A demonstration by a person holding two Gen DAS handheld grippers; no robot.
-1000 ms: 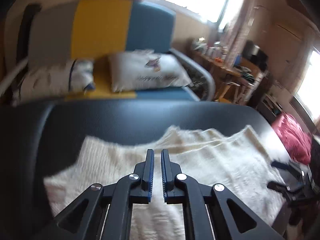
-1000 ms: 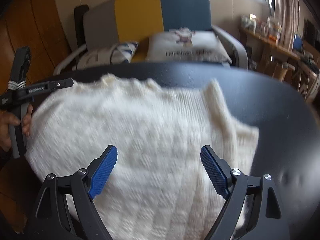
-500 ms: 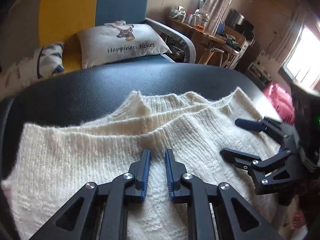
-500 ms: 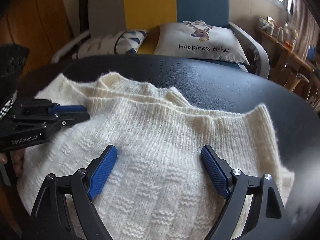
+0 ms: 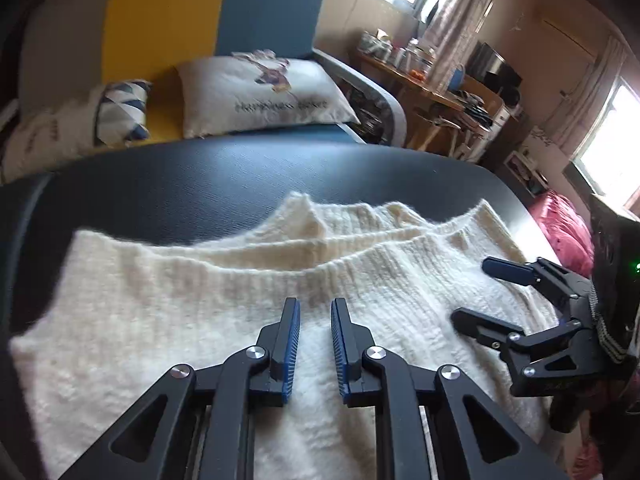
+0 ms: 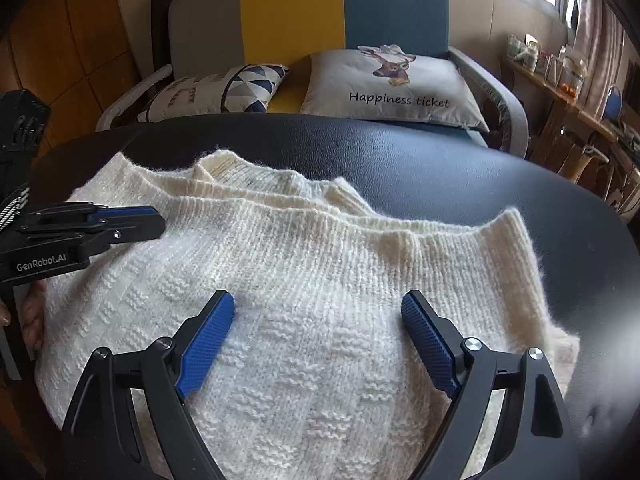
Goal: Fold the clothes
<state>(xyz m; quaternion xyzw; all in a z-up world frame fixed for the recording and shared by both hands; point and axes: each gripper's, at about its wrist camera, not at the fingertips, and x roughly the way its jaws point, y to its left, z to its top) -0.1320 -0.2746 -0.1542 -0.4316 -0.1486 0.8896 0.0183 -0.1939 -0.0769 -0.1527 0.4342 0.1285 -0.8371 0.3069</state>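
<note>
A cream knitted sweater lies folded in layers on the black table, ribbed edges toward the far side. My left gripper hovers over its near middle, fingers a narrow gap apart with nothing between them. In the right wrist view the left gripper reaches in from the left edge over the sweater. My right gripper stands wide open just above the knit and holds nothing. The left wrist view shows the right gripper over the sweater's right part.
Behind the table stands a grey, yellow and blue armchair with a deer cushion and a triangle-pattern cushion. A pink bundle lies at the table's right. A cluttered wooden shelf runs along the right wall.
Both grippers have come in over the sweater, which now lies doubled with a second ribbed edge showing. The left fingers stand slightly wider apart than a second ago. The right stays wide open.
</note>
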